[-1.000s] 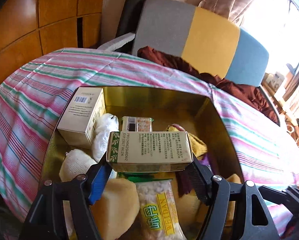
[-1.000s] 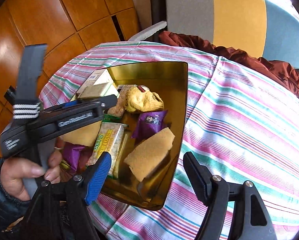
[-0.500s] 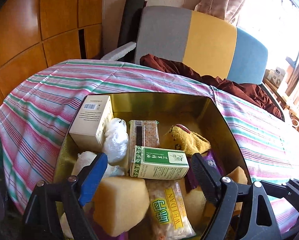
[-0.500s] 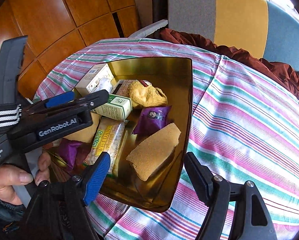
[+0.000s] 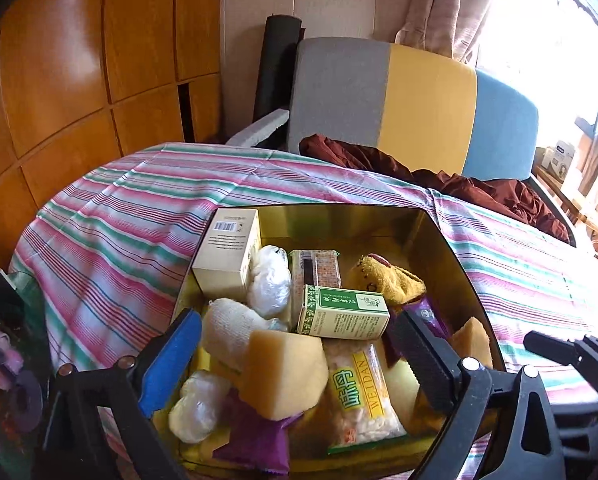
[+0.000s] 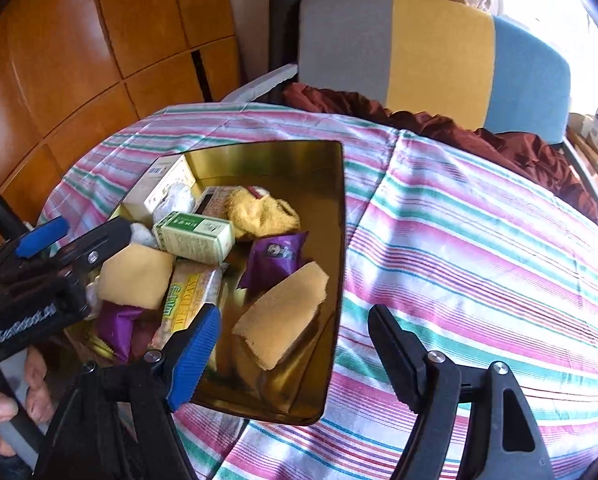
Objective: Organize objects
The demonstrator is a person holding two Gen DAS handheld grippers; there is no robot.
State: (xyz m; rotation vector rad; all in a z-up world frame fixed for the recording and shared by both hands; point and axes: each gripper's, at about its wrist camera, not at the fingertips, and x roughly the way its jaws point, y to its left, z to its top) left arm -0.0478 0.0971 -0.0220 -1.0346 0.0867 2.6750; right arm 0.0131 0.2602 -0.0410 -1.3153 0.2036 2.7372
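Note:
A gold tin tray (image 5: 339,216) (image 6: 337,240) on the striped tablecloth holds several items. A green and white box (image 5: 345,313) (image 6: 195,236) lies on top of the pile, free of any gripper. Around it lie a cream box (image 5: 227,248), a yellow sponge (image 5: 283,372), a WEIDAN snack pack (image 5: 357,396), a yellow cloth toy (image 5: 391,280), purple packets (image 6: 275,258) and a tan sponge (image 6: 283,316). My left gripper (image 5: 293,354) is open and empty, above the tray's near end. My right gripper (image 6: 295,344) is open and empty over the tray's near right rim.
The striped tablecloth (image 6: 479,260) stretches to the right of the tray. A grey, yellow and blue chair (image 5: 411,104) with a dark red cloth (image 5: 459,180) stands behind the table. Wooden wall panels (image 5: 79,80) are at the left.
My left gripper opened and let go of the green and white box, which now rests on the pile. The left gripper drew back and up. The right gripper shifted slightly.

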